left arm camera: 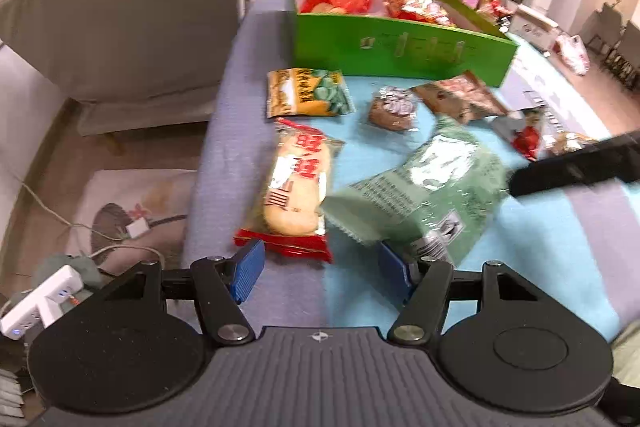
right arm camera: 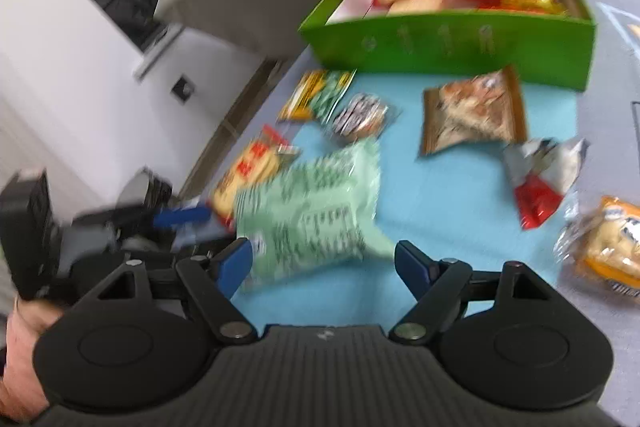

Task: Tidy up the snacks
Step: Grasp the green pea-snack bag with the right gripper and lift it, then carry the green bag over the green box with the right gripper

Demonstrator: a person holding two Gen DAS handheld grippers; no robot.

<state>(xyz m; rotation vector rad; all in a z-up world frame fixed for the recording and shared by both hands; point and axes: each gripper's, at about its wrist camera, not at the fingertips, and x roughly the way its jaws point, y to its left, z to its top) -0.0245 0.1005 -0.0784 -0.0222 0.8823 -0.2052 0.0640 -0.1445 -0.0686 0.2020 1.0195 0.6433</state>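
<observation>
- Left gripper (left arm camera: 322, 269): jaws apart, nothing pinched. The red-ended cracker pack (left arm camera: 294, 187) lies just ahead of its left pad; the green bag (left arm camera: 424, 195) has a corner at its right pad, whether touching is unclear.
- Right gripper (right arm camera: 324, 263): jaws wide apart and empty, with the green bag (right arm camera: 312, 211) just ahead, nearer its left pad.
- Farther ahead of both: small packs on the blue mat (left arm camera: 540, 227), then the green box (left arm camera: 400, 47) already holding red packs.
- Right of the right gripper: a red-and-white pack (right arm camera: 540, 179).
</observation>
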